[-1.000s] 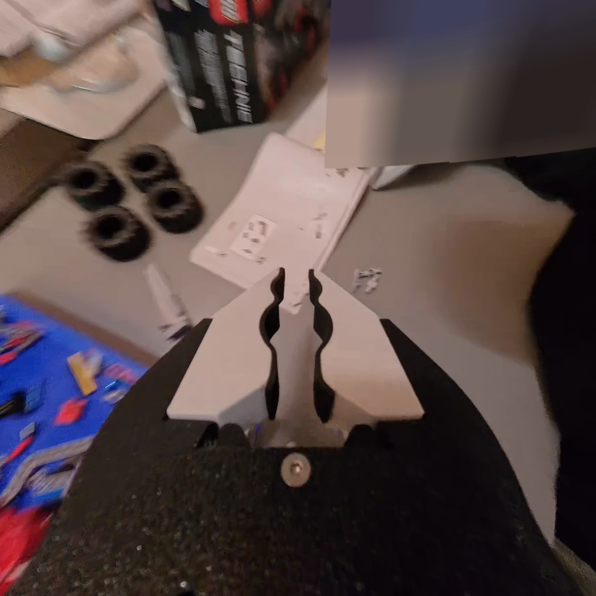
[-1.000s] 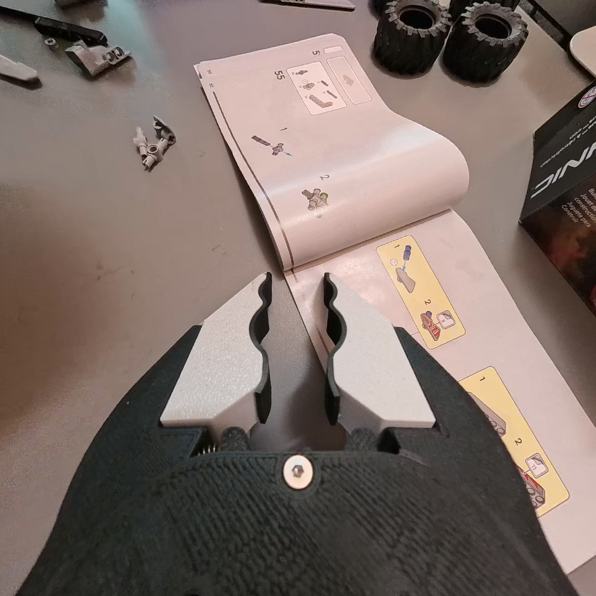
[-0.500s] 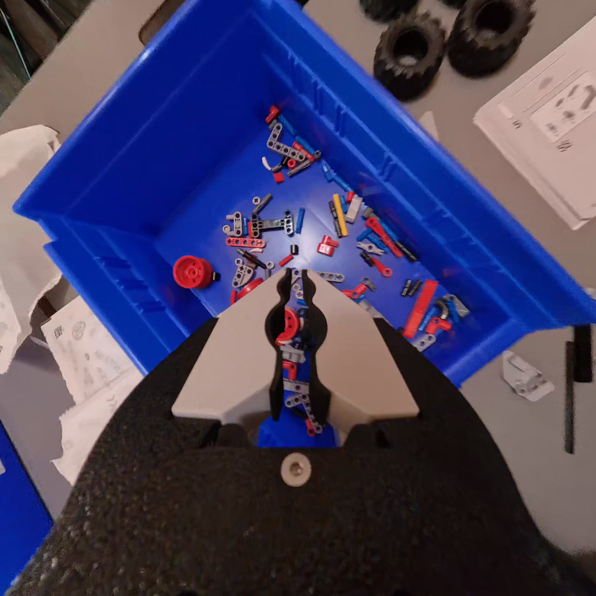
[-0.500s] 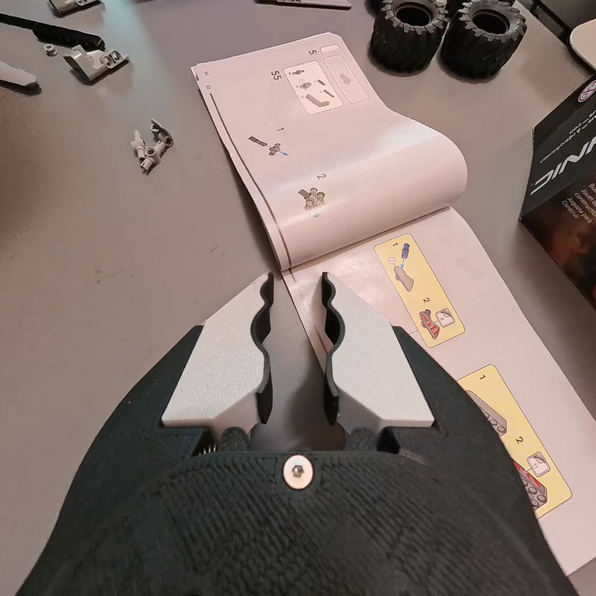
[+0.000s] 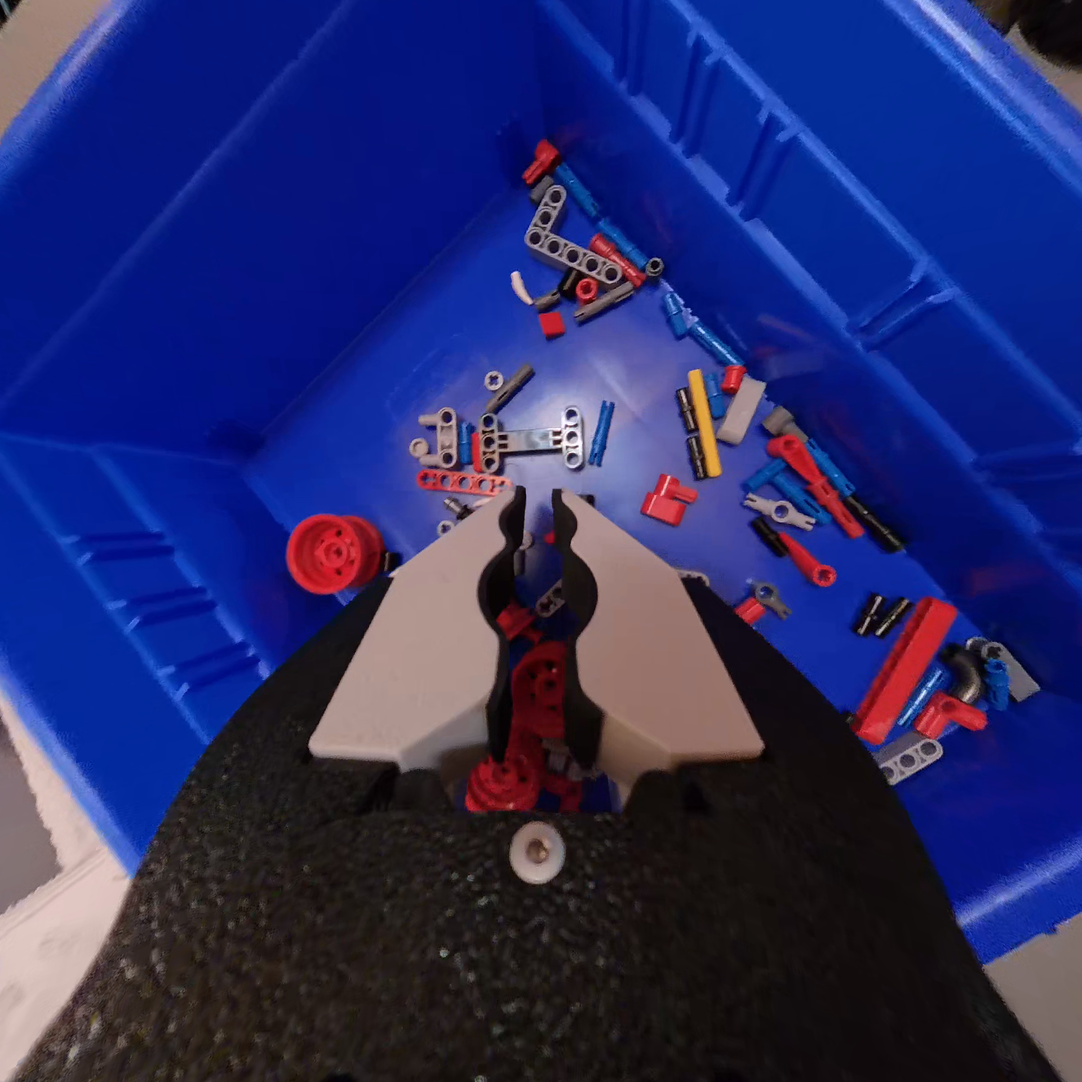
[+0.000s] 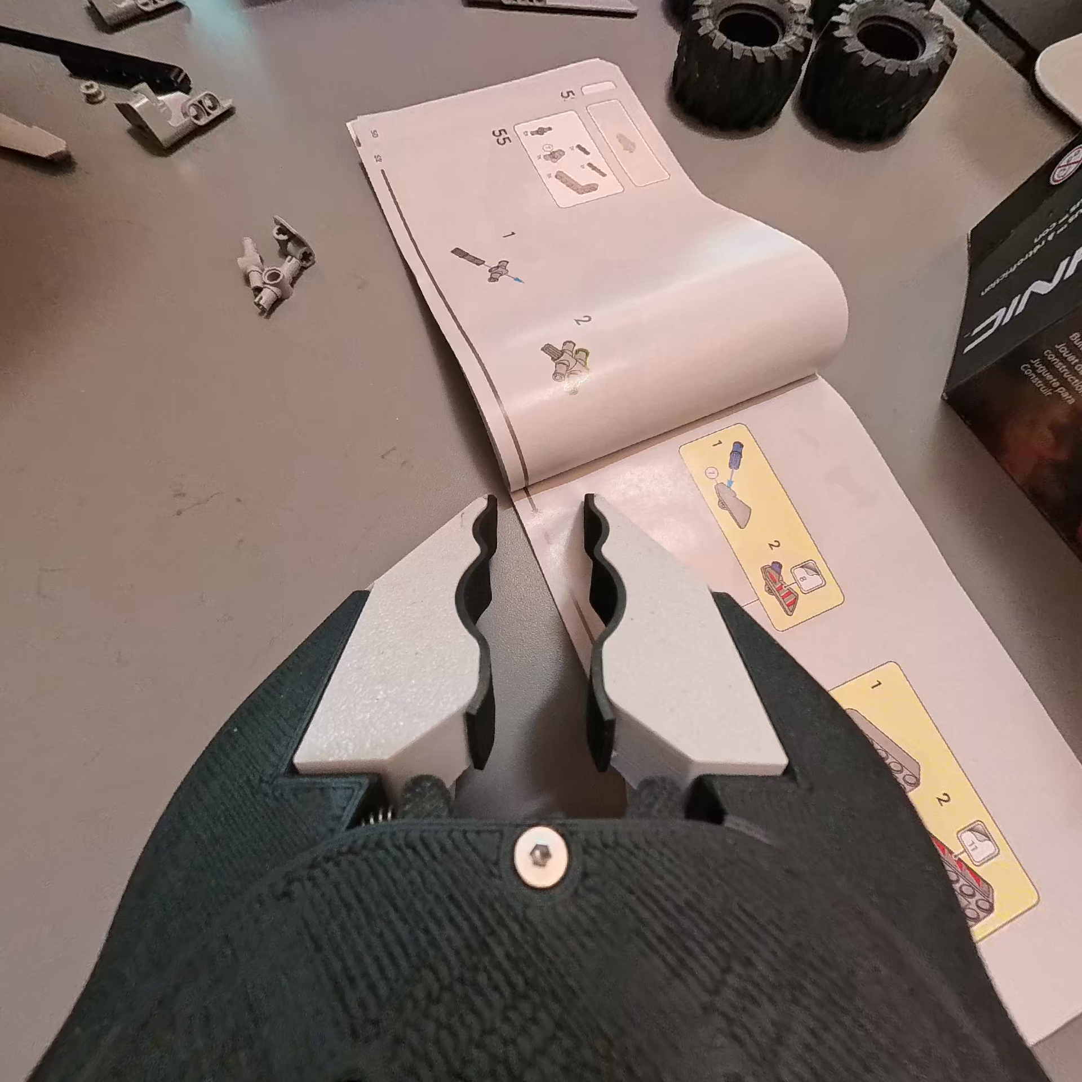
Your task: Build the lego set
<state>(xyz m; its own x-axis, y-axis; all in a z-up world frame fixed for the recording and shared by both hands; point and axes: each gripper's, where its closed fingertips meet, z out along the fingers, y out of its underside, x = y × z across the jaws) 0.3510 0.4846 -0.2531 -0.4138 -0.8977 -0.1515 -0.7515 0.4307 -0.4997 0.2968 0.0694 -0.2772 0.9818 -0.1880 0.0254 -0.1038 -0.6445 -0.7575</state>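
Note:
My left gripper (image 5: 537,497) hangs over a blue bin (image 5: 234,234) of loose red, blue, grey and black lego pieces, its jaws a narrow gap apart and empty. A red wheel hub (image 5: 332,553) lies just left of the fingers, and a grey L-shaped beam (image 5: 562,246) lies farther back. More red pieces show through the gap between the fingers. My right gripper (image 6: 540,503) is open and empty, low over the grey table at the spine of the open instruction booklet (image 6: 644,293). A small grey lego assembly (image 6: 272,269) lies on the table ahead to its left.
Two black tyres (image 6: 738,64) stand behind the booklet. A black set box (image 6: 1030,328) is at the right. A grey panel piece (image 6: 170,111) and a black beam (image 6: 93,58) lie at the far left. A long red beam (image 5: 901,667) lies in the bin's right corner. The left gripper's tips are roughly 45 cm from the right gripper's. The red wheel hub (image 5: 332,553) is about 8 cm from my left fingertips and 50 cm from my right.
My left gripper has swung from the table and booklet over to the blue bin and moved down closer to the pieces. My right gripper has barely moved.

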